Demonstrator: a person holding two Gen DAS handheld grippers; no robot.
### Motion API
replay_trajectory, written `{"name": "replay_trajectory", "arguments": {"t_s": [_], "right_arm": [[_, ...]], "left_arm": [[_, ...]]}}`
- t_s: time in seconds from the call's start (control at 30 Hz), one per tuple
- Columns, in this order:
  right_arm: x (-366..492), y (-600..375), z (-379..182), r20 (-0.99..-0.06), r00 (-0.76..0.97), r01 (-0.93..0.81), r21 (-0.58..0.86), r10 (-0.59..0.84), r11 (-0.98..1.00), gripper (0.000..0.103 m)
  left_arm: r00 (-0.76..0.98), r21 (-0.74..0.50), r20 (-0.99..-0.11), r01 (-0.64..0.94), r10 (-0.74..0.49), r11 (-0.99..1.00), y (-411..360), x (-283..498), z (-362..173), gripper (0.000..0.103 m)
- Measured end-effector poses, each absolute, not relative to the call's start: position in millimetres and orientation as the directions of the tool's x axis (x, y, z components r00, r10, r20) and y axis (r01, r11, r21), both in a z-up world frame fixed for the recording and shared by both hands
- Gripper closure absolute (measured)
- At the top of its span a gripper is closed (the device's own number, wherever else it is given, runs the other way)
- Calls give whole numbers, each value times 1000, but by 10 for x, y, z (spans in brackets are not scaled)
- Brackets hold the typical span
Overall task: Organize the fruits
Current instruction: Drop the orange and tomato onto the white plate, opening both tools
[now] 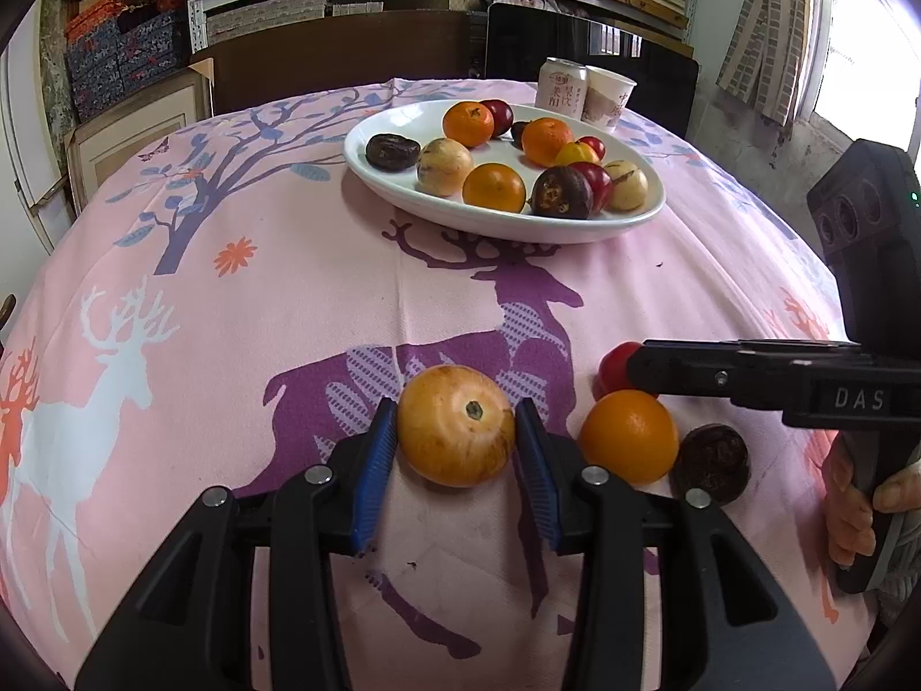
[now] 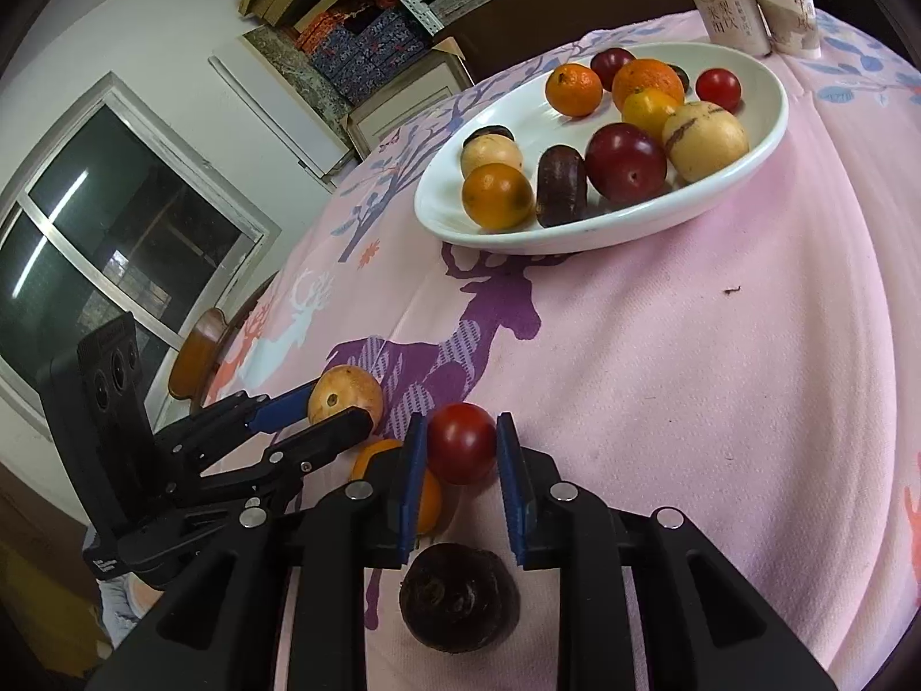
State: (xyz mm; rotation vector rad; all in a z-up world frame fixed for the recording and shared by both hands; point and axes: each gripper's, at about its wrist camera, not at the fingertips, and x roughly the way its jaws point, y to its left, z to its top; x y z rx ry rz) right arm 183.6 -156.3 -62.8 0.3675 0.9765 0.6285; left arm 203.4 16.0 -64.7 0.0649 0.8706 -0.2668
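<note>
While my left claw [image 1: 456, 442] pinches the yellow-orange round fruit [image 1: 456, 425] on the pink table [image 1: 662, 299], my right claw [image 2: 461, 449] clamps the red plum [image 2: 461, 442]. An orange [image 1: 628, 436] and a dark fruit [image 1: 712, 463] lie beside them; the white plate [image 1: 501, 224] holds the rest.

Two close wrist views angled down, sharing white plate [image 1: 397, 181] [image 2: 765, 132]

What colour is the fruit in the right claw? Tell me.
Red, clearest in the right wrist view.
</note>
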Motion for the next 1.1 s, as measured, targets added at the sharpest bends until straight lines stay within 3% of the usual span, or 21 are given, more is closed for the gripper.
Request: {"name": "replay_trajectory", "arguments": {"t_s": [0.2,0.27,0.57,0.6,0.63,0.7,1.1], "right_arm": [[1813,-1786,-385,-589,509,-311,555,628,772,79],[1879,-1910,-251,-566,561,-289,550,604,783,79],[2795,-1947,-4,-585,642,-220,480,496,849,77],[2879,-1934,-33,-587,642,-213,483,494,850,75],[2953,-1933,-70,-578,651,-200,495,492,846,64],[2984,-1935,-138,-580,653,-190,497,487,846,55],[2498,-1997,-193,-578,663,-213,463,476,860,39]], "left_arm": [[639,-131,-723,249,-264,960,214,2186,-389,62],[667,-106,-704,242,-244,965,172,2334,-225,62],[691,-84,-690,217,-214,972,-150,3310,-51,62],[688,-93,-694,205,-211,974,-139,3402,-84,59],[684,-105,-697,199,-214,974,-123,3472,-110,54],[695,-127,-686,178,-216,976,-67,3543,-131,37],[689,-148,-685,184,-235,972,145,3136,-170,24]]}}
